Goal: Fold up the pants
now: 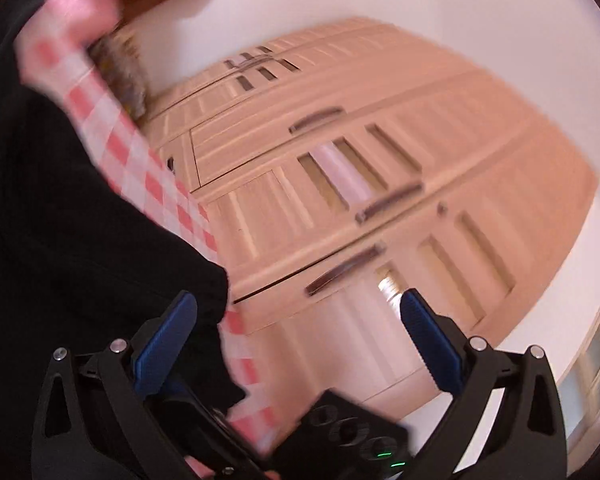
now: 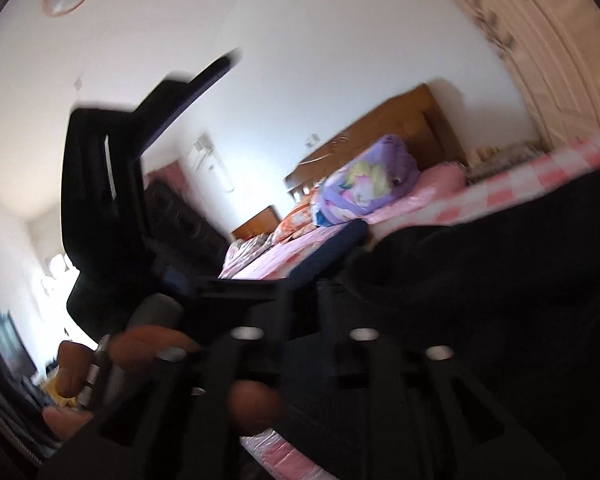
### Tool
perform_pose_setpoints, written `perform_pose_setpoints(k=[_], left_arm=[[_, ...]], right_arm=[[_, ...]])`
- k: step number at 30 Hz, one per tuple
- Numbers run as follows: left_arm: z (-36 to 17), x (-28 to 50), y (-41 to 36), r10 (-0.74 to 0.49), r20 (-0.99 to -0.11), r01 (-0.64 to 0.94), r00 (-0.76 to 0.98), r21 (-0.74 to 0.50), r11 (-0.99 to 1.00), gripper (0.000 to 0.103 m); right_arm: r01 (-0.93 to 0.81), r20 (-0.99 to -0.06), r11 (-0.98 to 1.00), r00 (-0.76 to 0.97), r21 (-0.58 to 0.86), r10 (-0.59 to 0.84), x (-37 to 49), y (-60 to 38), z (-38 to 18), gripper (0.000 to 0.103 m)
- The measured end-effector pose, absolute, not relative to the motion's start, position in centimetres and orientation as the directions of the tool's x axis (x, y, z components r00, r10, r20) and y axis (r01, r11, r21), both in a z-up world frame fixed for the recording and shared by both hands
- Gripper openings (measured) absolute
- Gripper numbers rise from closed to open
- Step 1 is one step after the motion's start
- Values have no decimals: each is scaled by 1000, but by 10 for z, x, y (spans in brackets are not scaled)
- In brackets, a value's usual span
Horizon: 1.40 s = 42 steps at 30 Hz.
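Note:
The black pants (image 1: 60, 220) lie bunched on the pink-and-white checked bedsheet (image 1: 140, 160), filling the left of the left wrist view. My left gripper (image 1: 296, 296) is open wide; the cloth's edge runs past its left pad (image 1: 168, 344) and neither pad presses on it. In the blurred right wrist view the pants (image 2: 500, 280) cover the right side. Of my right gripper (image 2: 376, 240) only one blue finger (image 2: 332, 248) shows, with the cloth beside it. One finger (image 2: 204, 80) of the left gripper rises at the left, a hand (image 2: 100, 360) on its handle.
A beige wardrobe (image 1: 360, 160) stands close beyond the bed's edge. At the bed's head are a wooden headboard (image 2: 380, 132), a purple bundle of bedding (image 2: 364, 184) and a pink pillow (image 2: 440, 176). A black device with green lights (image 1: 352, 432) sits under the left gripper.

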<state>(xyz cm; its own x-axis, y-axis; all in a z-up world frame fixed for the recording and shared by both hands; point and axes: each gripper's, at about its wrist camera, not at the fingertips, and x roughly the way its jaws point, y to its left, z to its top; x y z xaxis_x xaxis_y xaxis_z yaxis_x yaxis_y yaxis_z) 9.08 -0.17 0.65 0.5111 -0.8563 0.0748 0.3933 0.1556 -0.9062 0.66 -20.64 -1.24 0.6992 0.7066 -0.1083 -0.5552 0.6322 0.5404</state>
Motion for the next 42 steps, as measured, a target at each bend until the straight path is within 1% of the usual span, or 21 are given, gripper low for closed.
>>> perform_pose_setpoints(k=[2, 4, 6, 7, 8, 9, 11, 12, 14, 16, 18, 20, 23, 26, 29, 30, 32, 35, 36, 39, 42], left_arm=[[8, 89, 7, -797, 8, 343, 604, -905, 250, 101], [13, 84, 10, -765, 0, 341, 644, -895, 287, 101], [20, 84, 12, -771, 9, 342, 637, -899, 273, 101], [21, 88, 12, -786, -4, 331, 618, -906, 265, 101], [22, 96, 11, -818, -31, 303, 574, -920, 247, 101], [21, 103, 10, -841, -82, 273, 535, -925, 264, 101], [19, 112, 17, -830, -204, 252, 520, -891, 377, 101], [19, 114, 28, -808, -209, 261, 550, -876, 405, 101], [23, 119, 51, -697, -268, 241, 666, -806, 540, 101], [28, 136, 66, -558, -383, 199, 736, -666, 719, 101], [27, 152, 73, -469, -483, 147, 739, -564, 812, 101], [19, 172, 78, -423, -583, 110, 694, -495, 862, 101], [8, 190, 79, -374, -694, 78, 615, -419, 905, 101], [-1, 196, 82, -336, -736, 67, 588, -370, 927, 101], [-14, 204, 82, -363, -765, 77, 531, -383, 920, 101], [-14, 207, 83, -377, -764, 76, 524, -399, 914, 101], [-15, 210, 89, -383, -764, 52, 519, -419, 906, 101], [-14, 213, 100, -392, -754, 22, 527, -449, 893, 101], [-14, 216, 104, -399, -749, 13, 529, -463, 886, 101], [-16, 226, 116, -429, -724, -41, 541, -532, 846, 101], [-26, 253, 109, -444, -742, -104, 502, -562, 821, 101]], right_arm=[[-503, -155, 674, 728, 541, 668, 8, -205, -16, 46], [-496, -156, 681, 736, 539, 659, 5, -204, -14, 56], [-471, -174, 709, 756, 525, 631, 5, -205, -8, 87], [-450, -198, 727, 764, 518, 614, 8, -206, -5, 91], [-442, -200, 730, 769, 521, 608, 9, -209, -3, 99], [-447, -171, 721, 776, 529, 607, 11, -218, 3, 99], [-440, -165, 749, 799, 495, 578, 19, -233, 21, 99], [-443, -199, 783, 801, 437, 565, 31, -239, 35, 99], [-442, -277, 828, 794, 346, 540, 62, -248, 54, 99], [-509, -361, 791, 706, 340, 610, 120, -260, 66, 99], [-567, -432, 721, 577, 399, 693, 183, -262, 63, 99], [-586, -538, 682, 438, 437, 721, 244, -249, 51, 99], [-626, -622, 624, 269, 467, 735, 302, -217, 29, 99], [-643, -704, 612, 155, 461, 693, 329, -174, 0, 99], [-667, -754, 578, 37, 470, 655, 335, -132, -25, 99], [-680, -762, 565, 14, 467, 647, 330, -124, -31, 88], [-718, -774, 539, -1, 441, 633, 319, -108, -34, 60], [-783, -791, 557, 144, 275, 594, 283, -102, -17, 42], [-790, -784, 561, 177, 247, 595, 273, -104, -11, 40], [-802, -760, 572, 263, 171, 595, 241, -108, 4, 39], [-768, -753, 629, 341, 122, 563, 233, -105, 1, 40]])
